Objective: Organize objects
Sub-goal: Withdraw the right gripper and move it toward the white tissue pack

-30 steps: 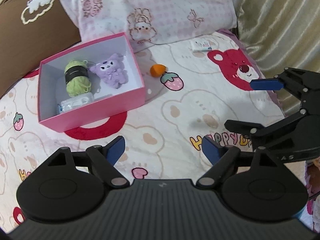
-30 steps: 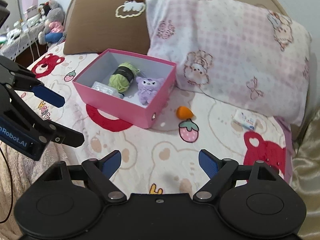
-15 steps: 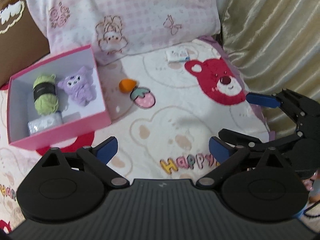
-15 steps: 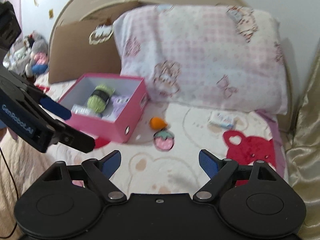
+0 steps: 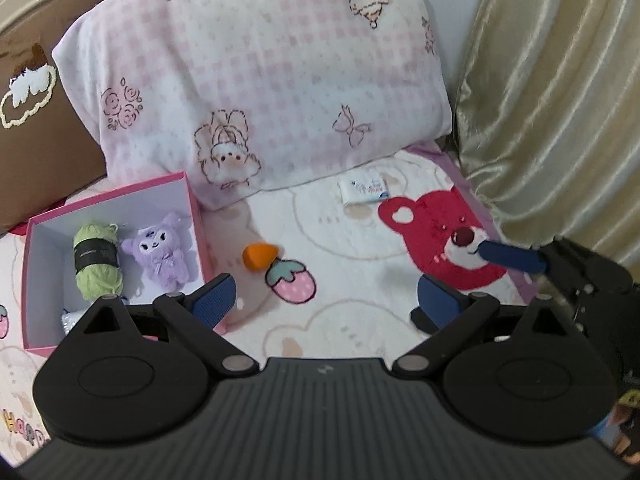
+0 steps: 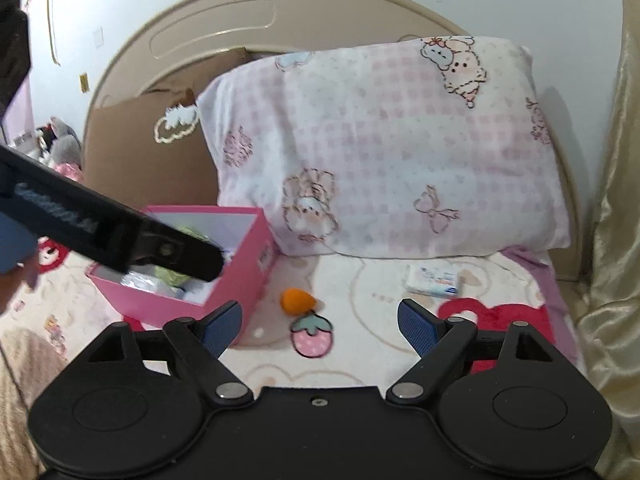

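Orange toy [image 5: 259, 255] beside pink box [image 5: 196, 216]

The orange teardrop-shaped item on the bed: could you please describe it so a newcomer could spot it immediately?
Start at the pink checked pillow, then drop to the blanket just right of the pink box. The orange sponge lies there, touching the printed strawberry. It is the only solid orange thing, unlike the white tissue pack.

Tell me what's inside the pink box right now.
The pink box holds a green yarn ball, a purple plush toy and a clear-wrapped item at its near corner. The left tongs cover that corner, so anything else there stays hidden.
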`<state>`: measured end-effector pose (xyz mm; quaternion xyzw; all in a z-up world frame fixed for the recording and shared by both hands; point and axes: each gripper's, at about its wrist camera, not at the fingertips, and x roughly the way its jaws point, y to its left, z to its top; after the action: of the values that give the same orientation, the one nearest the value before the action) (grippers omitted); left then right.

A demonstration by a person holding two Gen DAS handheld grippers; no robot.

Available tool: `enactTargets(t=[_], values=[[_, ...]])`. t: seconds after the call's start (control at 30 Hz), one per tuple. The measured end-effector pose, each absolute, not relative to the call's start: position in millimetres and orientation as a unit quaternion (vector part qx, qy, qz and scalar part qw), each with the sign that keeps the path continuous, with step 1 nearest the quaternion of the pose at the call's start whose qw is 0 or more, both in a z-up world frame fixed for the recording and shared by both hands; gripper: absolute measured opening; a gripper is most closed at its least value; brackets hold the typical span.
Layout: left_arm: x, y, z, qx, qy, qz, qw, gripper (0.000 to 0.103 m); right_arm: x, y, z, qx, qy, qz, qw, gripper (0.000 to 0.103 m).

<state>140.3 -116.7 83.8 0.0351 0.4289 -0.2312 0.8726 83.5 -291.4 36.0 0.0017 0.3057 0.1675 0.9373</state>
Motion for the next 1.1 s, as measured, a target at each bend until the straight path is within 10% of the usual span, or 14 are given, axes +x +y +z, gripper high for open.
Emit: enactTargets(t=[1.1], values=[[264, -176, 35, 0.008, 0.408, -0.248, 0.879, 0.096, 220, -304, -20, 0.039, 0.270, 0.137, 0.952, 0.088]])
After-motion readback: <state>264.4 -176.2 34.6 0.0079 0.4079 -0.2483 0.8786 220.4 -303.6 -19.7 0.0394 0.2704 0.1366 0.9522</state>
